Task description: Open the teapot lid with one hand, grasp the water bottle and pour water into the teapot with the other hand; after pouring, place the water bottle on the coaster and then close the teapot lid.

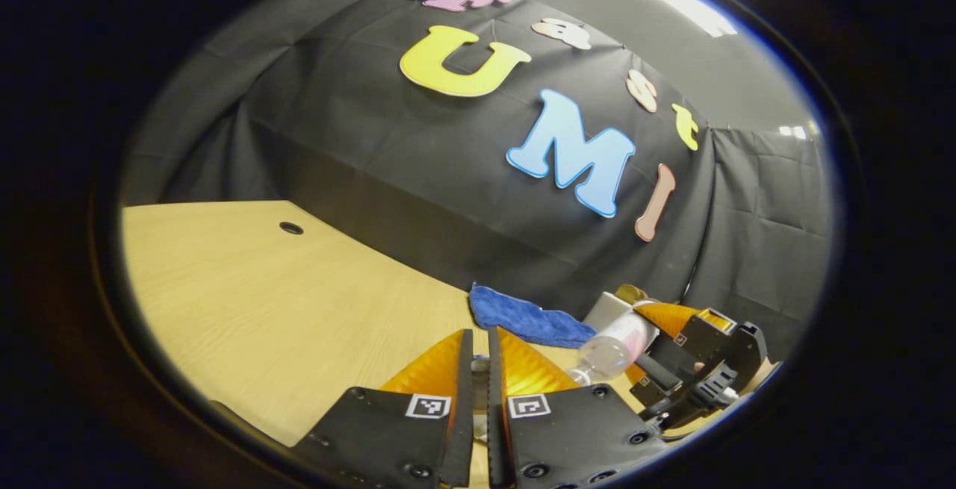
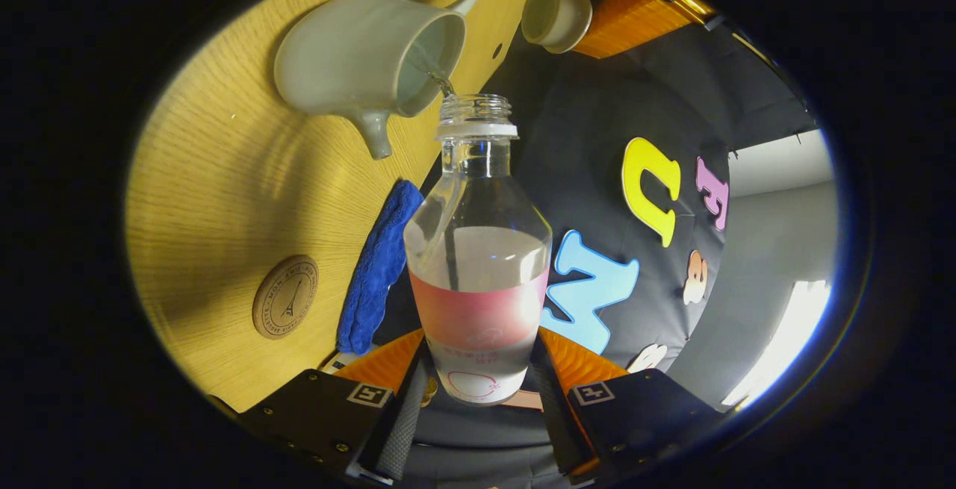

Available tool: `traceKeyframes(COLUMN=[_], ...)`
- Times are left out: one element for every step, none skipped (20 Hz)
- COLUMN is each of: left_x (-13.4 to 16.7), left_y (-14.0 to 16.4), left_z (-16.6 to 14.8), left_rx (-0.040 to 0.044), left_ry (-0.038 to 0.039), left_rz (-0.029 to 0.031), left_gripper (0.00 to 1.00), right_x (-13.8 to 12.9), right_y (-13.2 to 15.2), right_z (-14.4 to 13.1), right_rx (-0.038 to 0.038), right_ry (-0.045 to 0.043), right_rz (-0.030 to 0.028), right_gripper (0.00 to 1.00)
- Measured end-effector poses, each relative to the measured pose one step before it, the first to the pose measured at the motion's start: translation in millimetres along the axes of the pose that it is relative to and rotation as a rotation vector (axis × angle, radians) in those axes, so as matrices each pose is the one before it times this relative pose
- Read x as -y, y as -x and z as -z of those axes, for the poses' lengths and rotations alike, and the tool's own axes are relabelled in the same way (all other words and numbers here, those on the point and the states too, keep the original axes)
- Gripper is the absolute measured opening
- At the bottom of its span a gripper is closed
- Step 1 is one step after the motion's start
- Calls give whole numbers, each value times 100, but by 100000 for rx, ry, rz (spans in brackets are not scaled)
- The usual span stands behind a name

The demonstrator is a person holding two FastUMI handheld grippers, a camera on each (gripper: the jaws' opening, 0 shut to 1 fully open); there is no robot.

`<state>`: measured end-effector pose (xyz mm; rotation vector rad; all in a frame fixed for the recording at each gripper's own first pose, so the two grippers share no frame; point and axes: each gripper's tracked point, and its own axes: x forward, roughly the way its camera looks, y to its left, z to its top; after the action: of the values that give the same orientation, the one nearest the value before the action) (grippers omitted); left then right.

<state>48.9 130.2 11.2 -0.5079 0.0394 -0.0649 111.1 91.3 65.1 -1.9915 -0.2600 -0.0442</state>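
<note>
The right hand-held gripper (image 2: 478, 388) pinches the water bottle (image 2: 478, 272), tipped so its open neck sits at the mouth of the teapot (image 2: 358, 56) on the table (image 2: 224, 198); a thin stream runs in. The left hand-held gripper (image 1: 480, 369), fingers nearly pressed together, pinches the lid (image 2: 554, 17). The coaster (image 2: 285, 296) lies near a blue cloth (image 2: 377, 265).

I can make out print on the coaster (image 2: 284, 296), a ring of small letters around a tower drawing, too small to read. The bottle (image 2: 478, 280), right of the coaster, carries a pink band with faint marks I cannot read. Square coded tags sit on both grippers.
</note>
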Motion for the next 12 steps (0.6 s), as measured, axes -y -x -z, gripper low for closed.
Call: traceKeyframes(left_x=[-3,139,-24,-12,-18,43,12,-67,10,-18,-22,51], left_y=[-93,141,2,-123,-66,49,-1,54,-19,14,-68,-56], left_z=[1,71,-117,32,2,57,6,44,1,41,-163,82], left_rx=[-132,-62,8,-84,-86,-93,-62,-10,-40,-24,88,67], left_ry=[-38,-101,-83,-33,12,-36,-5,23,-90,-84,-45,13], left_rz=[59,74,79,-26,-91,-83,-16,55,-36,-71,-87,-138], left_gripper=[14,14,14,14,14,14,14,14,14,14,14,14], right_x=[379,418,332,111,132,198,100,45,43,27,-17,-3], right_y=[-43,90,-65,-93,15,181,72,41,28,-49,60,18], right_z=[4,-63,-43,-80,-13,-84,-28,-36,-21,-1,-21,-9], right_rx=[322,313,633,534,145,-11,117,91,109,116,55,2], right_ry=[1731,1996,1573,965,957,868,807,941,883,589,301,291], right_rz=[1547,1634,1323,1083,949,845,696,532,515,291,69,138], right_gripper=[72,73,72,73,73,72,72,72,72,72,72,72])
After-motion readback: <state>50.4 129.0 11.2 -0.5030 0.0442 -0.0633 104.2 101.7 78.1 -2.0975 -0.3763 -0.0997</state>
